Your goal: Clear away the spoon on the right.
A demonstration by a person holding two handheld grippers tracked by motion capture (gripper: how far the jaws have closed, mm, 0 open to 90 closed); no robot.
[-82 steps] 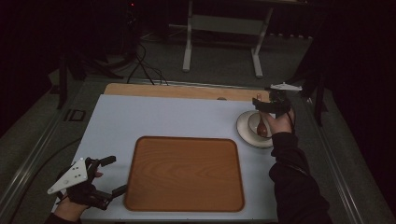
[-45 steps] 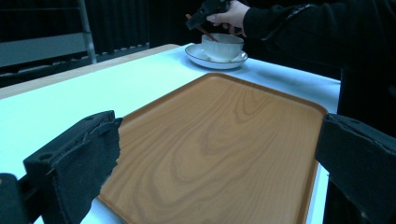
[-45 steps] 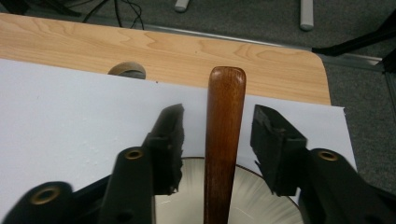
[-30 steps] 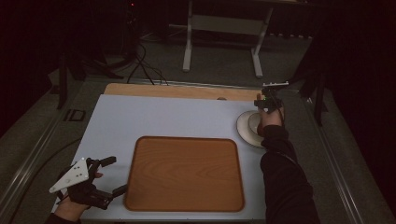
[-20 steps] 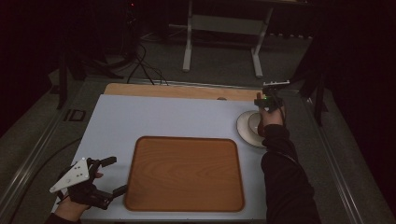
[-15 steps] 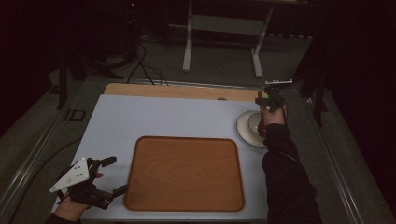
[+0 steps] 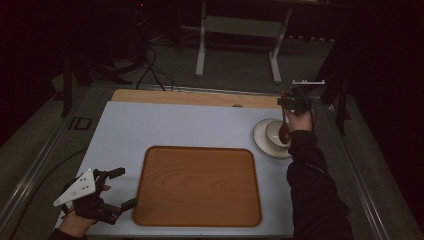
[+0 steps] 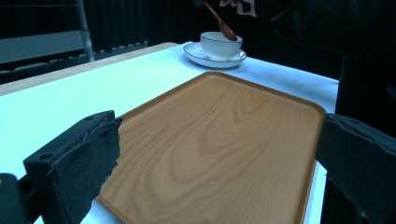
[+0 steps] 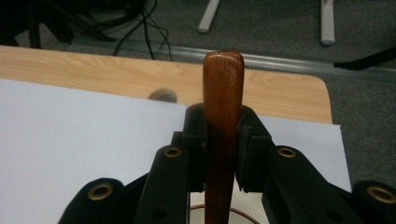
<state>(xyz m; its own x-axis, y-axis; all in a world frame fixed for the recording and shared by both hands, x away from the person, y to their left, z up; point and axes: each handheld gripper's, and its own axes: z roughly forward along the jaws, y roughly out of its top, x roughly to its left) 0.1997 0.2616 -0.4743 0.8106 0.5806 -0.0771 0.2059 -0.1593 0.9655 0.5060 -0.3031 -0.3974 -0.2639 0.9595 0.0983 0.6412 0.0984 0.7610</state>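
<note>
The right gripper [image 7: 296, 100] has its jaws clamped on a wooden spoon [image 7: 284, 131], bowl end dangling over the cup [image 7: 276, 132] on its saucer [image 7: 261, 140]. It should probably lift straight, then swing gently toward the tray [image 7: 198, 185]. The left gripper [image 7: 117, 188] sits wide open. White table [image 7: 175, 125], dark room.
</note>
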